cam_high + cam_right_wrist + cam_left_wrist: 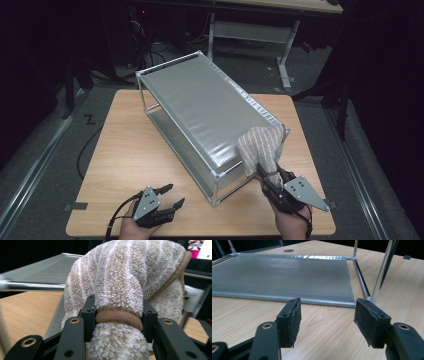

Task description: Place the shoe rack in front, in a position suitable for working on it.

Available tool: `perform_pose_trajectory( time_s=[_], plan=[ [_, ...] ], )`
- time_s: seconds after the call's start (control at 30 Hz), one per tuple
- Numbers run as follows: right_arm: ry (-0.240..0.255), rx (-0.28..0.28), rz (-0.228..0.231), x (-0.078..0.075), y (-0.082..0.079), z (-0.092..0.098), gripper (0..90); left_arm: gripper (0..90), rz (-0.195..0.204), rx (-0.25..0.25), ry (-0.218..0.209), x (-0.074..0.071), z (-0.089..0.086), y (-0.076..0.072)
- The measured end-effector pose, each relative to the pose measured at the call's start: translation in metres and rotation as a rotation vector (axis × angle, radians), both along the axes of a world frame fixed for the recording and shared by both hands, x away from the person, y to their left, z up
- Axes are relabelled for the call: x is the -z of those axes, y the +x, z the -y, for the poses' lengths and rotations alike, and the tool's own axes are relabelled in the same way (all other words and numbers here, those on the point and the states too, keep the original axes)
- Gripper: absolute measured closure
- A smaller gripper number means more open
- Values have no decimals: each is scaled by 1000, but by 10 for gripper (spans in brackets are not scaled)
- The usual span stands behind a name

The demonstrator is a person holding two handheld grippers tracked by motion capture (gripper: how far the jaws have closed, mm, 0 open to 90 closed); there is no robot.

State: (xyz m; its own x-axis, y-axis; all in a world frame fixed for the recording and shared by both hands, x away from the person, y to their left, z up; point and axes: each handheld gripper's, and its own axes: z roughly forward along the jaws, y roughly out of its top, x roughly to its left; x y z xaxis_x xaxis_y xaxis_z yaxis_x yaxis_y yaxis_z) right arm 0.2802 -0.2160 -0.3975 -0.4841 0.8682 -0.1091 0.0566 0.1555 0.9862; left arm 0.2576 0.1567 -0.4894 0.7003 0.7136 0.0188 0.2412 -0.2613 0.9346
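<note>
High view: the right gripper (269,181) clamps a striped towel (261,145) (brown-trimmed) draped over the metal rack's (200,100) near corner, while the left gripper (171,196) rests wide apart, holding nothing, on the table (125,145).

Striped beige towel (261,145) — bunched, draped over the metal rack's (200,107) corner.
</note>
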Motion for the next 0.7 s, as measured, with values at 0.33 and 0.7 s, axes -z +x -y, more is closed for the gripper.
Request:
perform_pose_trajectory(
  time_s=[0.33,0.7],
  plan=[
    [-22,-143,13,-2,-28,-35,588,387,7,31,3,-1,8,4],
    [-37,-203,19,-4,-40,-49,587,387,2,34,-2,0,9,5]
  ],
)
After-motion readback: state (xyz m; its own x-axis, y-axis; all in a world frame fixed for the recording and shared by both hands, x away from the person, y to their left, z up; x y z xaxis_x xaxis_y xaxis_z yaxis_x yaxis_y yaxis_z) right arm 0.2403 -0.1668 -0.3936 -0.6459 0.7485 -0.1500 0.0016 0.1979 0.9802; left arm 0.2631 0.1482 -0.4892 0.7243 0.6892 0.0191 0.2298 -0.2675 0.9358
